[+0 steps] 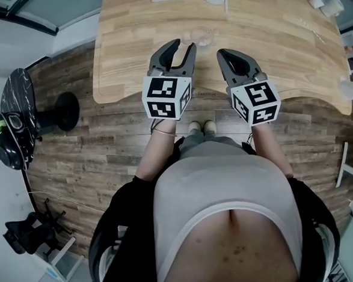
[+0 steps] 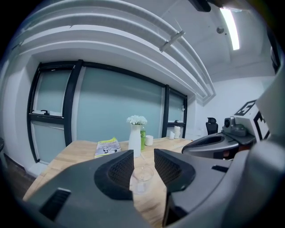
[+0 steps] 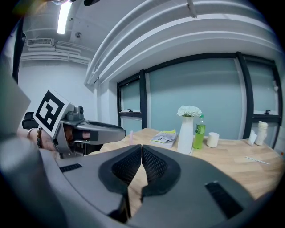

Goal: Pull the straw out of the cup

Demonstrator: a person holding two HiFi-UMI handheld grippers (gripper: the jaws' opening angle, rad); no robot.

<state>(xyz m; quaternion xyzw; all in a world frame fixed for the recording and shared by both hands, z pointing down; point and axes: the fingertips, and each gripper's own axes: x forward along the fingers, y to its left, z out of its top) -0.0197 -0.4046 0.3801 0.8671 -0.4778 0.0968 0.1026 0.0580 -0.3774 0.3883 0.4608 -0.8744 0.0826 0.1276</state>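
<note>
**Left tool (image 1: pixel 182 46) spread before the cup (image 1: pixel 202 36); right tool (image 1: pixel 223 54) pressed together on nothing**
The clear cup stands on the wooden surface (image 1: pixel 266 46), upper centre of the head view, just beyond the left tool's parted jaws. The thin, pale straw (image 3: pixel 132 135) looks light and easily crushed. It probably wants a gentle pinch near its top, since the light cup may lift with it.

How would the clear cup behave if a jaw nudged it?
The clear cup looks thin-walled, so probably light and apt to slide or tip on the smooth wooden table. Its wall likely flexes if squeezed.
</note>
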